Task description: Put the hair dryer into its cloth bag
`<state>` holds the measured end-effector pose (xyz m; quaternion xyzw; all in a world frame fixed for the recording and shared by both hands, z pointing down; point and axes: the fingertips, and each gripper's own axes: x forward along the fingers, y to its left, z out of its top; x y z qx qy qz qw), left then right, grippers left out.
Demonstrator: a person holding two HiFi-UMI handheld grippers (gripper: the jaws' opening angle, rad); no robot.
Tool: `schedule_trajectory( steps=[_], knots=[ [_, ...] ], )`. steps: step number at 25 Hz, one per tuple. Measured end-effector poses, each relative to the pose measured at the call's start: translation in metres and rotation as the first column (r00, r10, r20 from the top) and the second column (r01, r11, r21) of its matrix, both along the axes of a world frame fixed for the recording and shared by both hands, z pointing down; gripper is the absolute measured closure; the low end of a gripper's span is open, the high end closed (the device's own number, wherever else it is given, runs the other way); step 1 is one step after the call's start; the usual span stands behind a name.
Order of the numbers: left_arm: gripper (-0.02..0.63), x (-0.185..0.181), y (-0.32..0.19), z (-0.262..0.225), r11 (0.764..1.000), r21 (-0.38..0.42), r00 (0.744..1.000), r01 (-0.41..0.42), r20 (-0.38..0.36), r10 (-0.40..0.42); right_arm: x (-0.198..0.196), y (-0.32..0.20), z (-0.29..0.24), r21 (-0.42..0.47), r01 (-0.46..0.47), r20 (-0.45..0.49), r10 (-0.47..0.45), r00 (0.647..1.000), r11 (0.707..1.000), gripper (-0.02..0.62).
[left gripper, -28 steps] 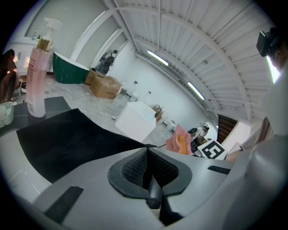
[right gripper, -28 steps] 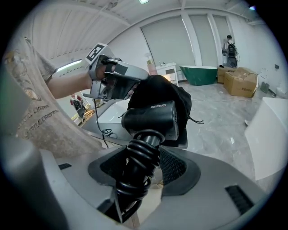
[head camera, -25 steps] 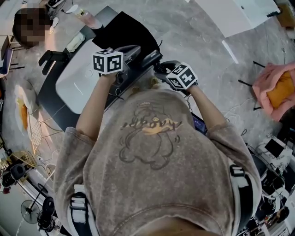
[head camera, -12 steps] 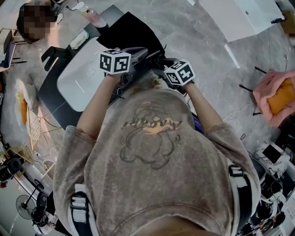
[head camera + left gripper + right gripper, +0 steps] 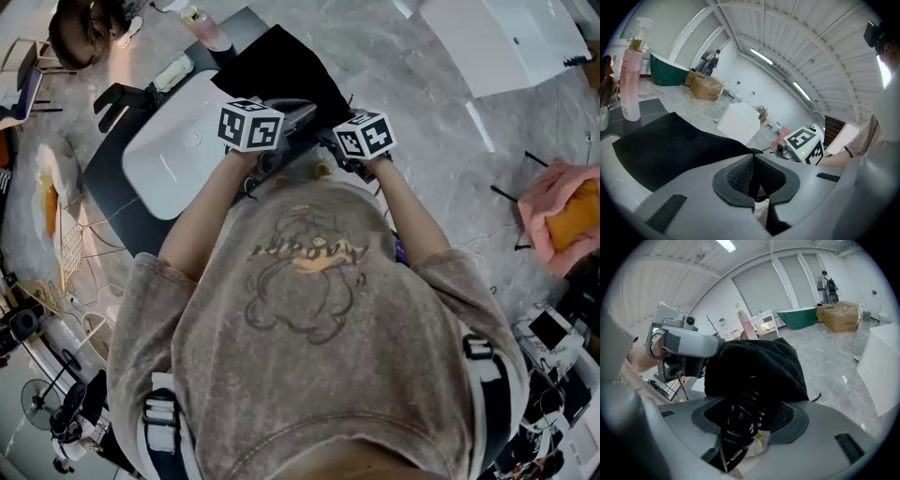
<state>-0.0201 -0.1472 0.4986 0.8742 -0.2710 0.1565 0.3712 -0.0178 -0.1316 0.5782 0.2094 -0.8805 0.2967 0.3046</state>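
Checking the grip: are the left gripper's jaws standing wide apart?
No, the left gripper has its jaws closed together, pinching the black cloth bag's edge.

The cloth bag (image 5: 679,140) is matt black fabric, the coiled cord (image 5: 740,420) glossy black rubbery plastic, the left gripper (image 5: 753,157) and right gripper (image 5: 750,404) smooth matt grey plastic with dark mesh-textured pads (image 5: 738,177), the basin (image 5: 169,164) smooth glossy white, the floor (image 5: 422,122) polished marbled stone.

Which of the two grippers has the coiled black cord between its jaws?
The right gripper: its jaws clasp the coiled black cord. The left gripper has its jaws pinched shut on the edge of the black cloth bag instead.
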Motion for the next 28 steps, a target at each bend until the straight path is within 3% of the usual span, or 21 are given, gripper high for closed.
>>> schedule_trajectory(
  steps=[8, 20, 28],
  knots=[
    [0.580, -0.003, -0.001, 0.006, 1.000, -0.011, 1.000, 0.016, 0.024, -0.016, -0.006, -0.018, 0.014, 0.004, -0.021, -0.009, 0.021, 1.000, 1.000, 0.364],
    [0.580, -0.004, -0.003, 0.011, 0.999, -0.026, 0.999, 0.033, 0.014, -0.033, -0.012, -0.023, 0.033, 0.051, 0.035, -0.059, -0.032, 0.998, 0.998, 0.364],
    [0.580, -0.004, -0.003, 0.012, 0.999, -0.028, 0.999, 0.036, 0.012, -0.036, -0.005, -0.026, 0.021, 0.071, -0.019, -0.008, 0.020, 1.000, 0.997, 0.367]
  ],
)
